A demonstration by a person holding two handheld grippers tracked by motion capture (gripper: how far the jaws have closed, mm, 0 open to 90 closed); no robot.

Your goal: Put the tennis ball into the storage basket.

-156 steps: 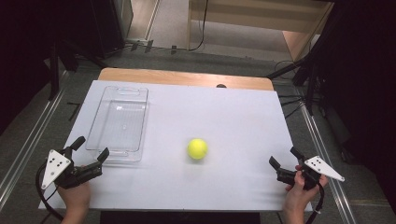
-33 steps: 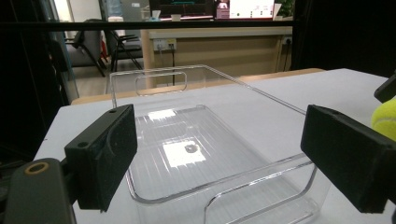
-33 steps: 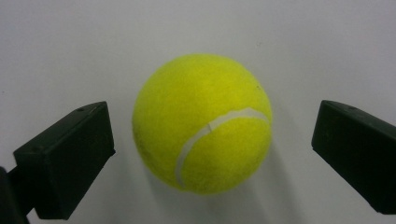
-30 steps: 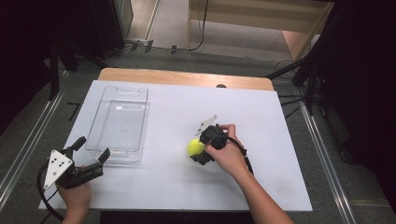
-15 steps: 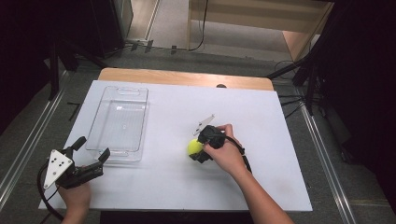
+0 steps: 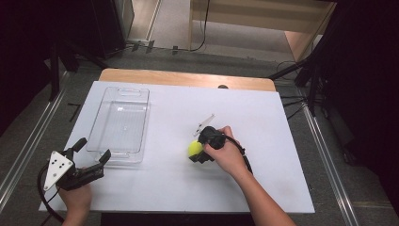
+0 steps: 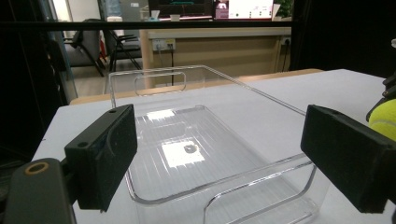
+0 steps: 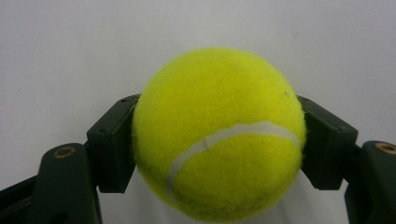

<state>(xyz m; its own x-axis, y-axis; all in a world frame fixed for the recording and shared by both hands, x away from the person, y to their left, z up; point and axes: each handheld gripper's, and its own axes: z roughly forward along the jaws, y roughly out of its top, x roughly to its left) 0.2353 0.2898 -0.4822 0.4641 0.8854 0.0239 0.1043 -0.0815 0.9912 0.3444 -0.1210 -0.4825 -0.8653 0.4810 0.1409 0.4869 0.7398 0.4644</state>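
A yellow tennis ball (image 6: 195,148) sits at the middle of the white table (image 6: 263,122), and my right gripper (image 6: 196,149) is shut on it. In the right gripper view both black jaws press the sides of the tennis ball (image 8: 219,135). A clear plastic tray (image 6: 120,125) stands empty at the table's left. My left gripper (image 6: 91,153) rests open at the near left corner, just in front of the tray. Its view looks between spread jaws into the tray (image 7: 196,154), with an edge of the ball (image 7: 385,119) at far right.
A wooden strip (image 6: 188,77) runs along the table's far edge. Metal rails (image 6: 28,150) flank the table on both sides. A desk and chairs stand in the room beyond.
Since 5.2 s ago my right gripper came from the near right corner to the ball and shut on it. Over the last second nothing has visibly moved. The left gripper stayed put.
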